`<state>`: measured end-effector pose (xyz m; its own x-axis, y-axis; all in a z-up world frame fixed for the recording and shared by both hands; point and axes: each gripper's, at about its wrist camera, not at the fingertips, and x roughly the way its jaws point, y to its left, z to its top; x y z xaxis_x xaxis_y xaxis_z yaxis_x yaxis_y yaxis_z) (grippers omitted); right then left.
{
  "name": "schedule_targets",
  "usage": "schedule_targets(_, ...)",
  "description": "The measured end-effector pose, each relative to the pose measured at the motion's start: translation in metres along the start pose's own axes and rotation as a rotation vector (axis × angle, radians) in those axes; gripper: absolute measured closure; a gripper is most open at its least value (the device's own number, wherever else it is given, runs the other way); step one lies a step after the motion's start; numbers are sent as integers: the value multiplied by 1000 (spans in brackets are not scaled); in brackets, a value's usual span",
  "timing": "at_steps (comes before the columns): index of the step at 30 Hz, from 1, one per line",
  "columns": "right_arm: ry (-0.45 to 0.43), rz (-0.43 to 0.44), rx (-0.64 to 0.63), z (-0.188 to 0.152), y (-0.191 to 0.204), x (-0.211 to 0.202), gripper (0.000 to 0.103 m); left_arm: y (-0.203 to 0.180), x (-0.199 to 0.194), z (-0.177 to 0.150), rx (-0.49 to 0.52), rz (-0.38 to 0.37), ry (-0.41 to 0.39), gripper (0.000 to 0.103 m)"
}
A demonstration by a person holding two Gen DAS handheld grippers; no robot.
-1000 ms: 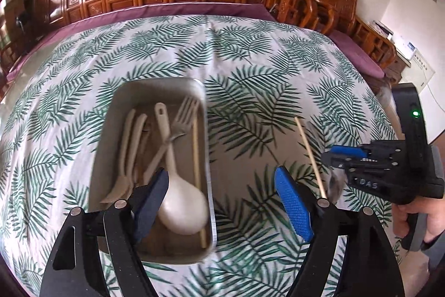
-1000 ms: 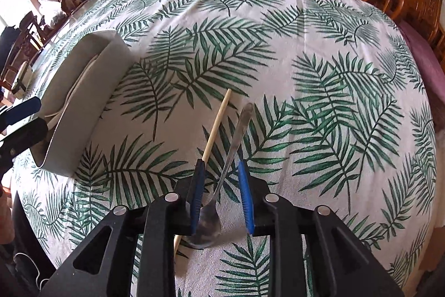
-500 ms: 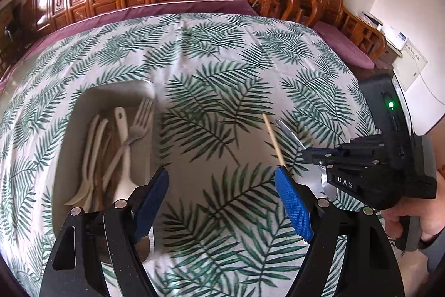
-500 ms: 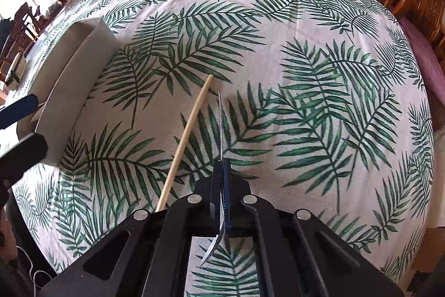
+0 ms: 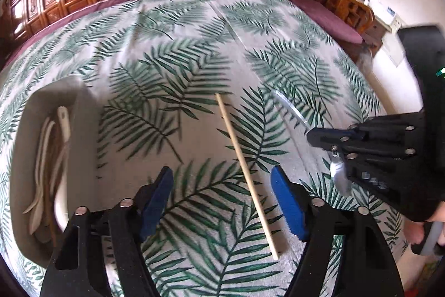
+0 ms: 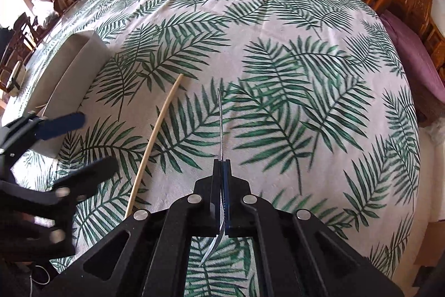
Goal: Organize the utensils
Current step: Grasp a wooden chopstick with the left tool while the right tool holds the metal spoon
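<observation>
Above the leaf-print tablecloth, the right gripper is clamped on a metal spoon (seen edge-on). Beside it, the left gripper gapes wide and empty over a chopstick, with the utensil tray to its left.

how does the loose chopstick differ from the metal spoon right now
The chopstick is pale wood and straight; the spoon is shiny metal and curved. The chopstick lies loose on the tablecloth, between the open left gripper fingers, untouched; the spoon is clamped edge-on in the shut right gripper. Both are slim utensils outside the tray.
</observation>
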<state>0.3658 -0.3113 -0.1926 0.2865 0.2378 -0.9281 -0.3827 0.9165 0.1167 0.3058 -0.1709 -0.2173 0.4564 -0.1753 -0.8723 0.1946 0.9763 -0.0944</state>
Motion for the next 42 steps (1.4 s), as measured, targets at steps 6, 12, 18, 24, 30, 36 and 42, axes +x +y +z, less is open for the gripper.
schedule_targets(6, -14, 4, 27, -10, -9, -7, 101, -10, 16, 1, 22, -25, 36, 45)
schedule_targets(12, -12, 0, 36, -13, -12, -6, 101, -19, 28, 3, 32, -40, 62, 58)
schedule_targets(18, -19, 0, 35, -11, -12, -10, 101, -28, 34, 2, 77, 2, 66, 70)
schedule_targets(24, -19, -1, 26, -10, -7, -10, 101, -15, 34, 4, 55, 29, 69, 97)
schedule_targets(30, -17, -3, 19, -8, -1, -10, 101, -8, 31, 3, 36, 11, 84, 99)
schedule_targets(36, -21, -6, 10, -4, 6, -13, 101, 0, 21, 5, 14, -3, 64, 99)
schedule_targets(42, -26, -2, -2, 2, 16, -14, 101, 12, 5, 14, -8, -8, 31, 99)
